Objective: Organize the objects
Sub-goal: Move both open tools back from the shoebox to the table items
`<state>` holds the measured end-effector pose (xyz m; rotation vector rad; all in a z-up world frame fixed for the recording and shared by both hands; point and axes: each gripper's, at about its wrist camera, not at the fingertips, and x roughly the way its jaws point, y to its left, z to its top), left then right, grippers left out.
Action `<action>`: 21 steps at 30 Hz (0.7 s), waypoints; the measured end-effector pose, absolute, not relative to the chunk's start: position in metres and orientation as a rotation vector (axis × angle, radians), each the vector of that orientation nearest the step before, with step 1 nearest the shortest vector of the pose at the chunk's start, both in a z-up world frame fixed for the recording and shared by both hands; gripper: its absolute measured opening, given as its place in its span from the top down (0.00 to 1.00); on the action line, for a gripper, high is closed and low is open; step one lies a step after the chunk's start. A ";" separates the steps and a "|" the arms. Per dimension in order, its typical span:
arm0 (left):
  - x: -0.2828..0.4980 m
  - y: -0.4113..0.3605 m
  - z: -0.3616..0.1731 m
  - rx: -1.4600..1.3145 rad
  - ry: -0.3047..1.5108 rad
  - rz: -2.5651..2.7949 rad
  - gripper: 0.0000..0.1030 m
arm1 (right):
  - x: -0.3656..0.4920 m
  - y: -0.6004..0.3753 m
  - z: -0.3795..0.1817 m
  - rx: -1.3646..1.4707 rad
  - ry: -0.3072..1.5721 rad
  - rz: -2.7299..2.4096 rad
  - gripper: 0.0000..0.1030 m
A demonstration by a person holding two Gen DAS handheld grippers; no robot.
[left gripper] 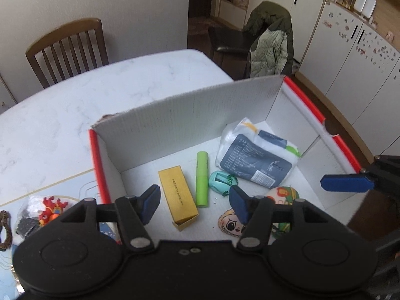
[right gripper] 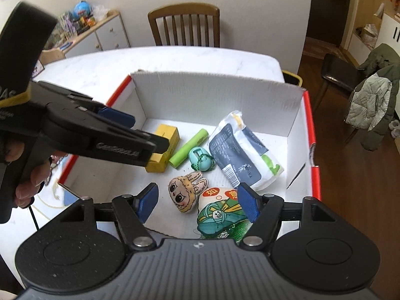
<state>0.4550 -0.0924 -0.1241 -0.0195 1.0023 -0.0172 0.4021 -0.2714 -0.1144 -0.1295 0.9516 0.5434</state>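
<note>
Well along, by the look of it. Already lying on the floor of the white corrugated cardboard box with red edge strips (left gripper: 190, 115): a gold rectangular carton (left gripper: 178, 196), a lime-green plastic tube (left gripper: 202, 178), a small mint-green plastic trinket on a green cord (left gripper: 220, 183), a white and dark-blue printed plastic pouch (left gripper: 255, 155), a beige big-eyed plush face charm (right gripper: 186, 192) and a round cloth charm with red characters and a green tassel (right gripper: 221, 212). All 6 rest loose and close together in the centre and right of the box, with the carton and tube side by side.

Left to do, as a judgement: at the lower left of the left wrist view, on a pale blue mat on the white marble-pattern table (left gripper: 100, 87), outside the box, a red dragon-like toy in a clear wrapper (left gripper: 51, 212) and a brown beaded bracelet (left gripper: 6, 230) at the frame edge.

Left tongs (left gripper: 193, 206) wide open and empty, hovering over the near side of the box above the carton. Right tongs (right gripper: 197, 206) likewise open and empty, above the 2 charms.

Around: a wooden slat-back chair (right gripper: 183, 23) beyond the table and a green padded jacket over a dark chair (left gripper: 271, 42) at upper right. In the way: the tall back flap and the near wall of the box to be cleared, and each handheld tool crowding the other over the opening.
</note>
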 end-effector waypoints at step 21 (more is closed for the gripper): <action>0.364 -0.048 -0.068 -0.079 0.844 -0.023 0.17 | 0.345 -0.252 -0.064 -0.022 0.765 0.587 0.26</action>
